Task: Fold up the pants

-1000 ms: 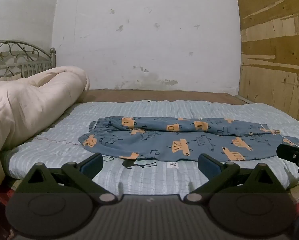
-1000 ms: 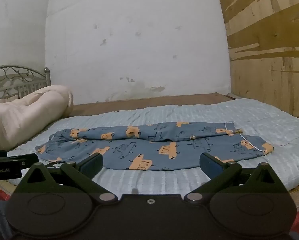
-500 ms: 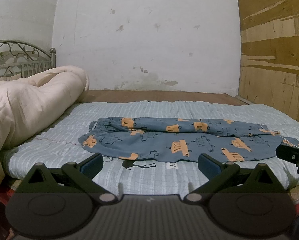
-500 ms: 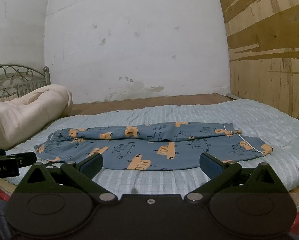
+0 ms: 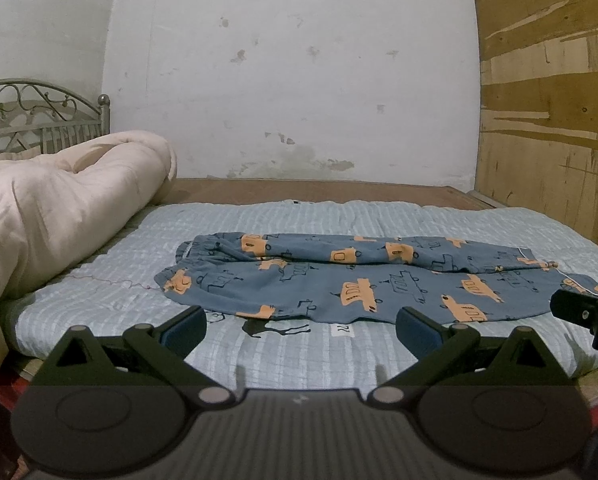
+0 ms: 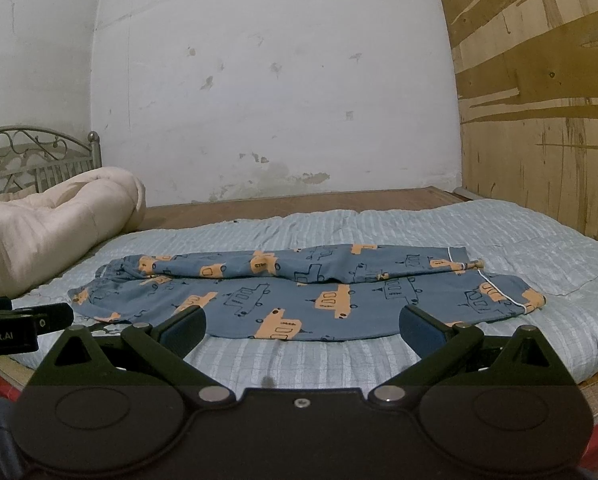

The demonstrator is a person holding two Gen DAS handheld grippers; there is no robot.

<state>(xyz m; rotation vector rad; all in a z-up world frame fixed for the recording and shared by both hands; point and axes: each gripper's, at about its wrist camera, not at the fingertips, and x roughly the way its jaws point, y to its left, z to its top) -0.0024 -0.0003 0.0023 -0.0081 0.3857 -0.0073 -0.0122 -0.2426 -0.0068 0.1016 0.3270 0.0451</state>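
Note:
Blue pants (image 5: 363,280) with orange car prints lie flat across the bed, waistband at the left, leg cuffs at the right, one leg laid beside the other. They also show in the right wrist view (image 6: 307,296). My left gripper (image 5: 301,330) is open and empty, hovering before the bed's front edge near the waist end. My right gripper (image 6: 303,330) is open and empty, before the front edge near the cuff end. Each gripper shows at the edge of the other's view: the right one (image 5: 583,312) and the left one (image 6: 23,322).
The pants rest on a light blue striped mattress pad (image 5: 299,360). A rolled cream duvet (image 5: 59,208) lies at the left by a metal headboard (image 5: 39,116). A white wall is behind, and a plywood wall (image 5: 551,120) stands at the right.
Both grippers have drifted slightly; the view of the pants shifts a little. Both stay open and empty.

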